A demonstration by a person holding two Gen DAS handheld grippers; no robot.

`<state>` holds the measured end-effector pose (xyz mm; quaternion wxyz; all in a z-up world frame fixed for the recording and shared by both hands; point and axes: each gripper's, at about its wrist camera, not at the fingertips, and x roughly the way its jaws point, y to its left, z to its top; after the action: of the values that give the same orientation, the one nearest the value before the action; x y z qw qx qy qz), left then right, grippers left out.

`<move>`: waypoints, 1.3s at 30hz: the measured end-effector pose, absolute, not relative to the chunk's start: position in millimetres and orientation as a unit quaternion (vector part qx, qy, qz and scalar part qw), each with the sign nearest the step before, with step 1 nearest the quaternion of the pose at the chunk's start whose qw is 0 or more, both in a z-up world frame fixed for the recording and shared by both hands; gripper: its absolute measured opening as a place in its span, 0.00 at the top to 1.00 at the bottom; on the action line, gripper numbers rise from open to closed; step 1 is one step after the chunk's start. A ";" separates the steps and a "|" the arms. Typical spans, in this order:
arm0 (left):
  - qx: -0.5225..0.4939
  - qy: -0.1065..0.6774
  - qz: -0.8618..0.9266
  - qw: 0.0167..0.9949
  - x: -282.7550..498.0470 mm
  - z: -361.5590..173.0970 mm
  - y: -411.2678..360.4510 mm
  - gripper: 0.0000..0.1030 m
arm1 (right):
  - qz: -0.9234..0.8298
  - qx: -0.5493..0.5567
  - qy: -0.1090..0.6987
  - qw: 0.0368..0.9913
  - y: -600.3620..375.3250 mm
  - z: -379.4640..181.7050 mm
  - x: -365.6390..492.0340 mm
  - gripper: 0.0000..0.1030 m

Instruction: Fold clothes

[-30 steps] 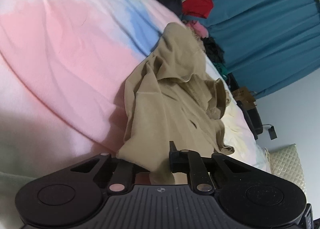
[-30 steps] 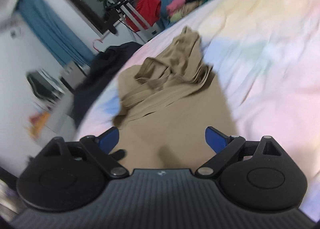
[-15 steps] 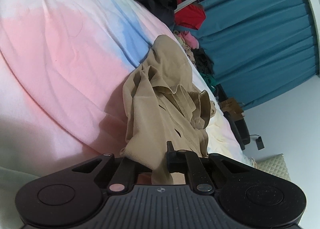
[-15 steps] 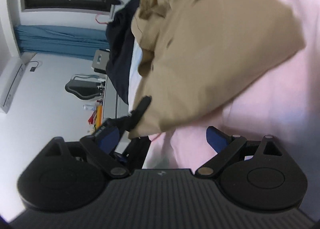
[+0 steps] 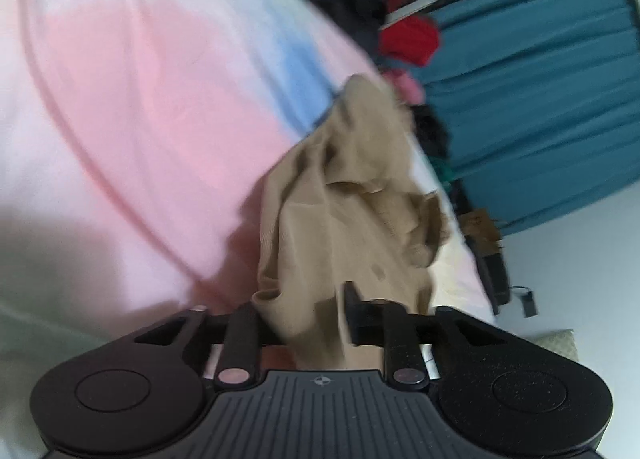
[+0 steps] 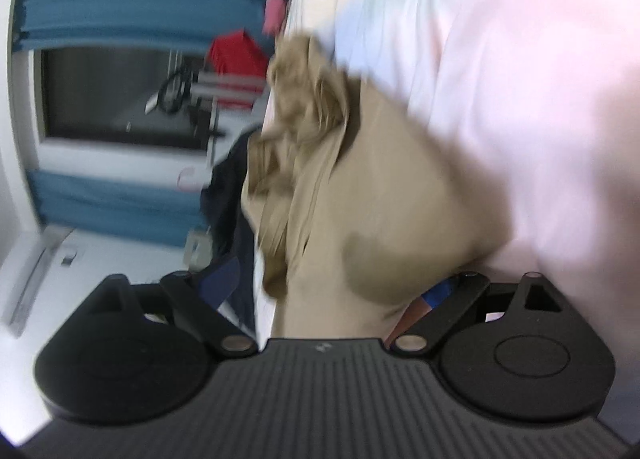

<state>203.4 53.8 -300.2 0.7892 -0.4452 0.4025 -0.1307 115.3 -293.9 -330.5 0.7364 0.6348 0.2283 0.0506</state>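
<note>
Left tool point(image 5: 304, 315) just been parting, tan garment point(image 5: 352, 195) bunched between its jaws, likely to let the edge drop; garment heaped on the bed point(image 5: 132, 99); right tool point(image 6: 332, 291) spread wide, cloth draped between unclamped, seemingly for a fresh grab.

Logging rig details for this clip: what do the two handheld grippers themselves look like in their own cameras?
Both have black bodies with a ribbed grey centre plate bearing a small round emblem, a round disc at each side, and linkage bars on silver pivots. The left gripper has black fingers; the right gripper shows blue pads. No cables, hands or sleeves are visible.
</note>
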 end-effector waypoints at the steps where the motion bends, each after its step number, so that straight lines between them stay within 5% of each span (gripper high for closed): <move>1: -0.452 0.412 -0.130 0.780 203.9 -303.9 54.5 0.72 | 0.046 0.636 0.216 0.739 -298.7 -328.1 112.4 0.08; 9: -0.461 0.437 -0.128 0.762 202.7 -311.9 54.1 0.72 | 0.028 0.626 0.245 0.740 -304.3 -330.7 114.4 0.09; 15: -0.475 0.431 -0.121 0.758 198.4 -314.8 58.0 0.82 | -0.007 0.605 0.268 0.750 -304.7 -336.1 114.2 0.39; 19: -0.488 0.419 -0.123 0.756 194.5 -312.2 60.2 0.89 | -0.026 0.577 0.283 0.766 -305.5 -335.4 108.3 0.80; 39: -0.466 0.268 -0.184 0.823 85.5 -201.3 77.7 0.95 | 0.051 0.499 0.193 0.843 -291.8 -217.2 35.0 0.89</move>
<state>85.5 77.7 -201.3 0.8227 -0.4665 0.2676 -0.1845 35.0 -291.8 -217.2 0.8434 0.4989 0.1928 0.0512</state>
